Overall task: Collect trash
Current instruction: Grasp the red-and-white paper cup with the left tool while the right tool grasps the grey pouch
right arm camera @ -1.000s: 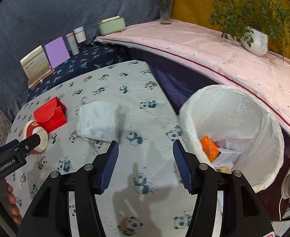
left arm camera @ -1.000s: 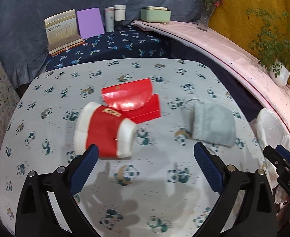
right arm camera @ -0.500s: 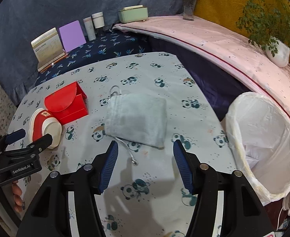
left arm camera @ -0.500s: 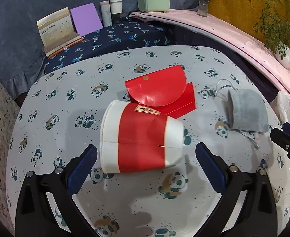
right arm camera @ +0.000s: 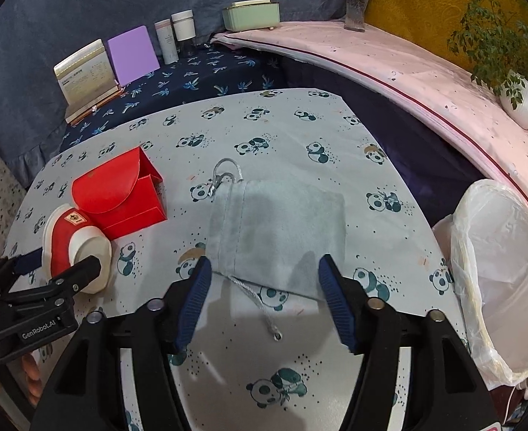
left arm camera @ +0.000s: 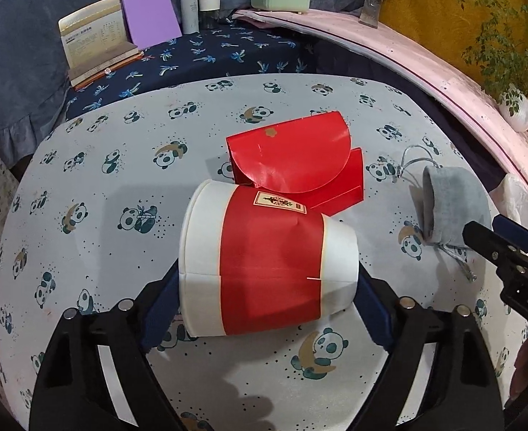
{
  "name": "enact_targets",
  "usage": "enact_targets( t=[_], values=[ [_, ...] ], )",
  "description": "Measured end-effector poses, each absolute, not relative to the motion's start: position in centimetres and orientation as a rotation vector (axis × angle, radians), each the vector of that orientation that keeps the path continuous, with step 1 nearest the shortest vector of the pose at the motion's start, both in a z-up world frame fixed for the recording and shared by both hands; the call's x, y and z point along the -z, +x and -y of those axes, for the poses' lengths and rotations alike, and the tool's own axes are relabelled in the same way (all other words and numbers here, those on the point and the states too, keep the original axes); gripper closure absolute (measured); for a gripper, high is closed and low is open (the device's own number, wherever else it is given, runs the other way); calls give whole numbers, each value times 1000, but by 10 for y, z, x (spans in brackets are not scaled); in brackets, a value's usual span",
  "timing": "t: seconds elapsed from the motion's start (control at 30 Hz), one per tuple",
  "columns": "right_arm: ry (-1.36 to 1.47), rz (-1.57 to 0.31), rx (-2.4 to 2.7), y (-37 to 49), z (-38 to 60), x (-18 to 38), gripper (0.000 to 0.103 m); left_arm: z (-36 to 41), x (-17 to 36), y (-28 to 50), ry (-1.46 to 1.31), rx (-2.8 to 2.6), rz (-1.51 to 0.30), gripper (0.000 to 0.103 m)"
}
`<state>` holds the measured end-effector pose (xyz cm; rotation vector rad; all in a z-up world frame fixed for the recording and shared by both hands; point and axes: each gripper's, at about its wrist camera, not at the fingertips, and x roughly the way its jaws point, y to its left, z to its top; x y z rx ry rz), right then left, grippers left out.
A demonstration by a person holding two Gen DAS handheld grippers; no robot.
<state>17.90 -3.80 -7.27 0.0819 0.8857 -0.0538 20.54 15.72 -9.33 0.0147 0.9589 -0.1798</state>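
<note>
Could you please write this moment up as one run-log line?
left tool: jaws closing around paper cup | right tool: jaws opening, over grey pouch | red box: on table | bin: at right

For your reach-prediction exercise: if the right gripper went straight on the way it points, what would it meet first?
Most likely the grey drawstring pouch, lying flat just ahead of the open right gripper.

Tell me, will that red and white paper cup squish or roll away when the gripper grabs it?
The paper cup lies on its side on the panda tablecloth, so a nudge would probably roll it. Its thin paper wall looks easy to dent. It looks empty, so it is likely light. The left gripper straddles it, jaws just closing.
</note>
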Motion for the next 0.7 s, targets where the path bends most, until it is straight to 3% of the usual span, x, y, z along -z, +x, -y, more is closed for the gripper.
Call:
enact_targets(
  t=[0.63,0.7],
  values=[
    [154,-911,106,202,71,90,39,-161,75,202,-83,157,-936,21],
    [160,-922,88,204,69,94,45,-159,75,202,-80,158,-936,21]
  ],
)
